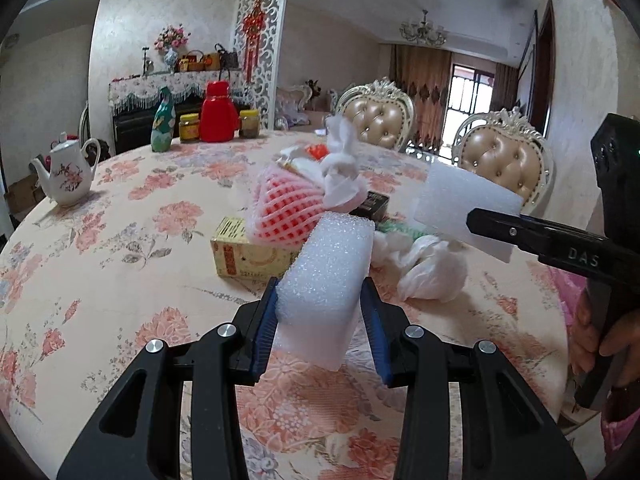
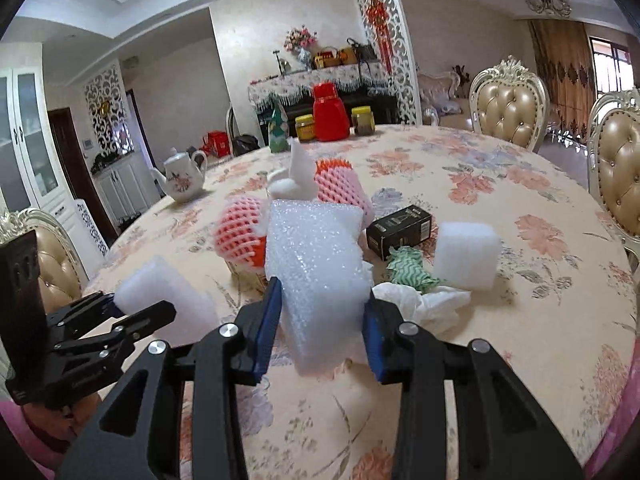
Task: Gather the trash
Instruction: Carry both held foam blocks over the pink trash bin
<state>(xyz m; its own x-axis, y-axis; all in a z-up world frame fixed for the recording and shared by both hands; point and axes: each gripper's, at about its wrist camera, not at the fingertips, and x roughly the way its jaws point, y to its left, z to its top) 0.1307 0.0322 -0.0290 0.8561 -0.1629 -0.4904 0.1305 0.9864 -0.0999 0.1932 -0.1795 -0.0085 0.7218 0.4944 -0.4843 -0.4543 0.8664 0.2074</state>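
Observation:
My left gripper [image 1: 320, 300] is shut on a white foam block [image 1: 324, 280], held above the floral table. My right gripper [image 2: 322, 300] is shut on a second white foam block [image 2: 316, 268]; it shows from the side in the left wrist view [image 1: 464, 208]. The left gripper with its block appears at the left in the right wrist view [image 2: 160, 296]. On the table lie a third foam cube [image 2: 466, 256], pink foam fruit nets [image 2: 240, 236], crumpled white tissue [image 2: 424, 304], a green patterned wrapper [image 2: 408, 266], a black box [image 2: 400, 230] and a yellow box [image 1: 240, 252].
A white teapot [image 1: 68, 176], a green bottle [image 1: 163, 124], a red thermos [image 1: 218, 112] and two jars [image 1: 189, 127] stand at the table's far side. Padded chairs [image 1: 380, 118] stand behind the table. The table edge [image 2: 600, 392] curves at the right.

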